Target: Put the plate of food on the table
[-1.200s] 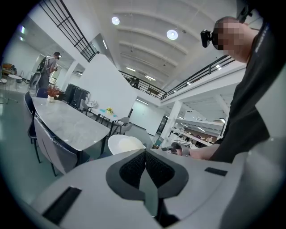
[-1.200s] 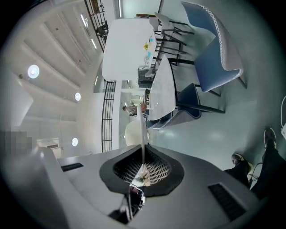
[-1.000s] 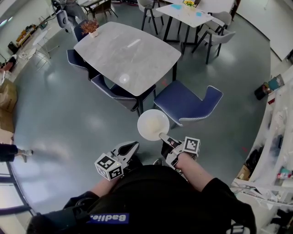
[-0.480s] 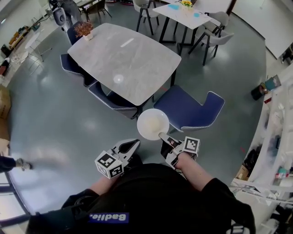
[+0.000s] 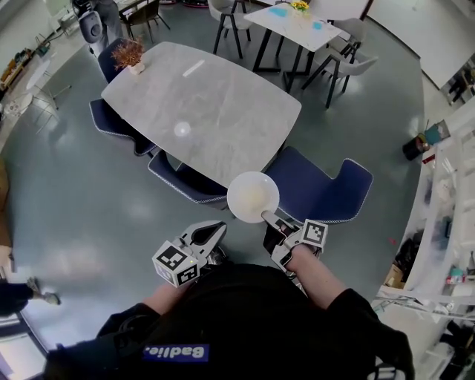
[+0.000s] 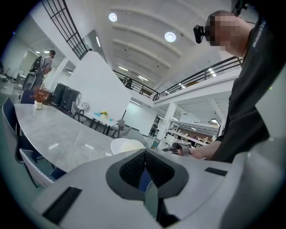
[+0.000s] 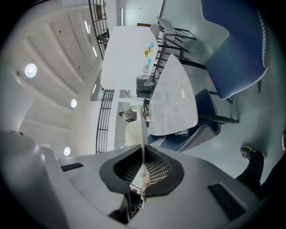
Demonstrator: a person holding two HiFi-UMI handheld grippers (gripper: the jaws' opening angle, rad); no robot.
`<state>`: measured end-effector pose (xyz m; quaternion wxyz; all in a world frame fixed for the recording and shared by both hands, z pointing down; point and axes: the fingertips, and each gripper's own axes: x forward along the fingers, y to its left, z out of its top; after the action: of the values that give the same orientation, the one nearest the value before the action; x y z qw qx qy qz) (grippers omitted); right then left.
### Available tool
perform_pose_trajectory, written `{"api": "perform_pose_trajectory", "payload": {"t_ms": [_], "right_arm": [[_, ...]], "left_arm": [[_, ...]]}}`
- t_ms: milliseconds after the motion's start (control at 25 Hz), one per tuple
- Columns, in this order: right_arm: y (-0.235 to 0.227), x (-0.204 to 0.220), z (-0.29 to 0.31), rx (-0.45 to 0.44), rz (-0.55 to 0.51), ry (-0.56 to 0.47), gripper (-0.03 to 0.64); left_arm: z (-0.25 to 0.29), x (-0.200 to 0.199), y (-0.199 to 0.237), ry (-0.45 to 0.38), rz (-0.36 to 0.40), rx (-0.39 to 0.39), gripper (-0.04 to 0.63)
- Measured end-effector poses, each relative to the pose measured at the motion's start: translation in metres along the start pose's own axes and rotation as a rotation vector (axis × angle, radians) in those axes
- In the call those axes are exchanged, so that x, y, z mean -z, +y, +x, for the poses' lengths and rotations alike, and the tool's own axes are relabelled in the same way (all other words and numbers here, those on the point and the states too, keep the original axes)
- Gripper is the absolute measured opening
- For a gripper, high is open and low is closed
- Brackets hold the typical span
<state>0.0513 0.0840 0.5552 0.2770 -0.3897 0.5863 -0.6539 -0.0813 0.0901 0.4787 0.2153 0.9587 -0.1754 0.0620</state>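
A white plate [image 5: 253, 197] with pale yellowish food is held out level, just short of the grey marble table's [image 5: 208, 104] near corner and above a blue chair. My right gripper [image 5: 267, 220] is shut on the plate's near rim. In the right gripper view the plate [image 7: 141, 134] shows edge-on, rising from between the pads of that gripper [image 7: 142, 169]. My left gripper [image 5: 211, 230] hangs to the left of the plate, apart from it, and its jaws [image 6: 144, 172] are shut on nothing. The left gripper view shows the plate [image 6: 127, 145] beyond the jaws.
Blue chairs stand around the table: one [image 5: 326, 189] right below the plate, another [image 5: 185, 182] at the near edge. A small potted plant [image 5: 128, 53] sits on the table's far left end. A second white table [image 5: 300, 22] with chairs stands behind. Shelving [image 5: 445, 193] lines the right.
The person has walked toward the table, so the table and chairs have come closer in view. The plate, still in the right gripper, now hangs nearer the table's corner.
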Motion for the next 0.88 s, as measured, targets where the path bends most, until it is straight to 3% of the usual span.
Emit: {"api": "perform_pose_trajectory", "payload": {"t_ms": [440,880], "right_arm": [[0.007,-0.02,0.05,0.011,-0.012,-0.05,0.02],[0.005,-0.076,0.093,0.012,-0.009,0.01,0.02]], "left_arm": [[0.002,-0.01,0.048,0.01,-0.003,0.037,0.008],[0.04,-0.046,0.089,0.001,0.016,-0.037,0.008]]}}
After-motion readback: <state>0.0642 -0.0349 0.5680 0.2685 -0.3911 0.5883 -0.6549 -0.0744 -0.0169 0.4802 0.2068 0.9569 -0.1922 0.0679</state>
